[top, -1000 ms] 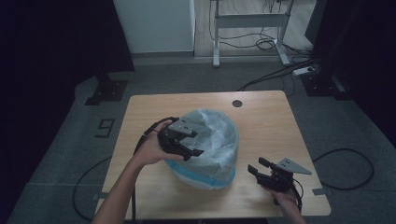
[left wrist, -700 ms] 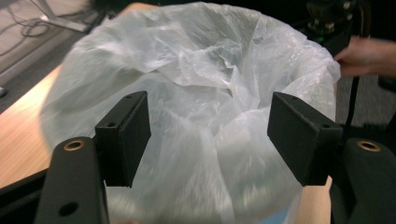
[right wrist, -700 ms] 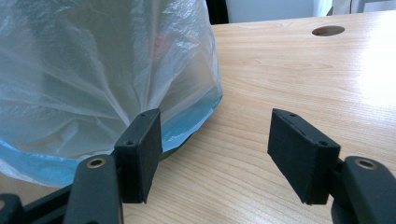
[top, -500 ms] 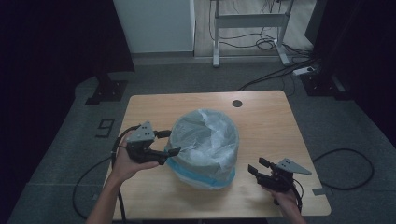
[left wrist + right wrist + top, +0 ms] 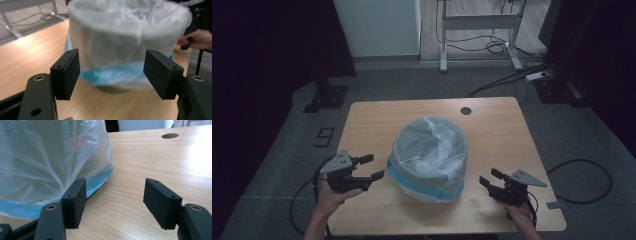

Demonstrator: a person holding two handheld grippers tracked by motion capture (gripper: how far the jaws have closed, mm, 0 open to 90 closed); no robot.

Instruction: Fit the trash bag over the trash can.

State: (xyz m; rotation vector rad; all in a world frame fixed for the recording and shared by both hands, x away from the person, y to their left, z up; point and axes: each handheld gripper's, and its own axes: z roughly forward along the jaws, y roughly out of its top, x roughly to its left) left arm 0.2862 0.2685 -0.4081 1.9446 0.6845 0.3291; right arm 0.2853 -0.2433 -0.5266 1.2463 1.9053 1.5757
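A round bin lined with a translucent plastic bag that has a blue band at its lower edge stands in the middle of the wooden table. My left gripper is open at the table's front left, a short way from the bin, pointing at the bagged bin. Nothing sits between its jaws. My right gripper is open at the front right, low over the table, with the bag just left of its jaws.
A round cable hole is set in the table's far side. Behind the table stand a metal desk frame and cables on the grey floor. A power strip lies at the right.
My left gripper has let go of the bag and drawn back to the left and toward the front edge. The right gripper has stayed in place.
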